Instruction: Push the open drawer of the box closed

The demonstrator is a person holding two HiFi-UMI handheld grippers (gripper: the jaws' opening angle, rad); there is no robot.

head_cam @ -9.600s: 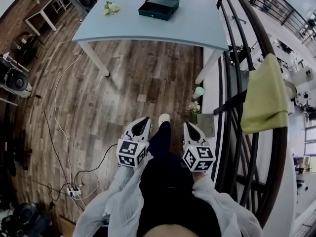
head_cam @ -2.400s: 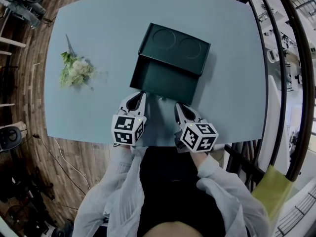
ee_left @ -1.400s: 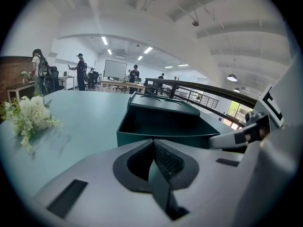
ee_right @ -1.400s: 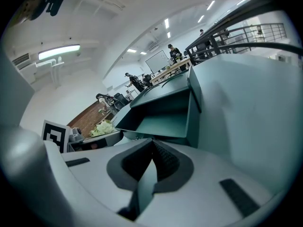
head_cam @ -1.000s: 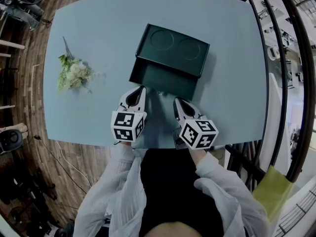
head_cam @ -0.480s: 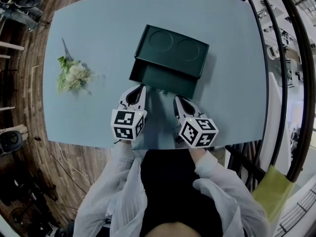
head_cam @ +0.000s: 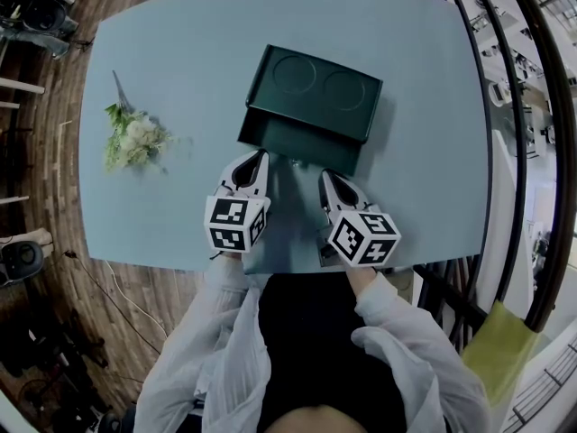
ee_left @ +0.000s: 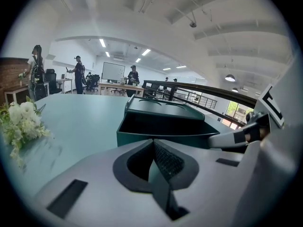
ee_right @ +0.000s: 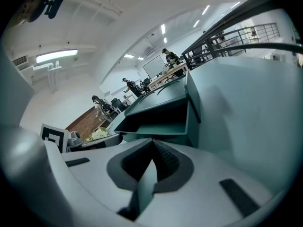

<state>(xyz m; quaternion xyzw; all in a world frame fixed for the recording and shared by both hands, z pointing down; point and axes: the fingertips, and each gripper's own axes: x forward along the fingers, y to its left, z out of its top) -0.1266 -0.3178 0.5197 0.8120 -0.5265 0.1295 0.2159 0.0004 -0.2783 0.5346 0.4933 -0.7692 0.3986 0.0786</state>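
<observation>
Left gripper (head_cam: 256, 158), right gripper (head_cam: 327, 179) at drawer (head_cam: 302, 147)

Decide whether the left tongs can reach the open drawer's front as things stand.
Probably yes: the left tongs, jaws together, sit right at the drawer, by its front's left end, with nothing between them; the flowers lie well aside.

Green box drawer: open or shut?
Open. The drawer juts out of the dark green box, its hollow inside showing in both gripper views.
</observation>
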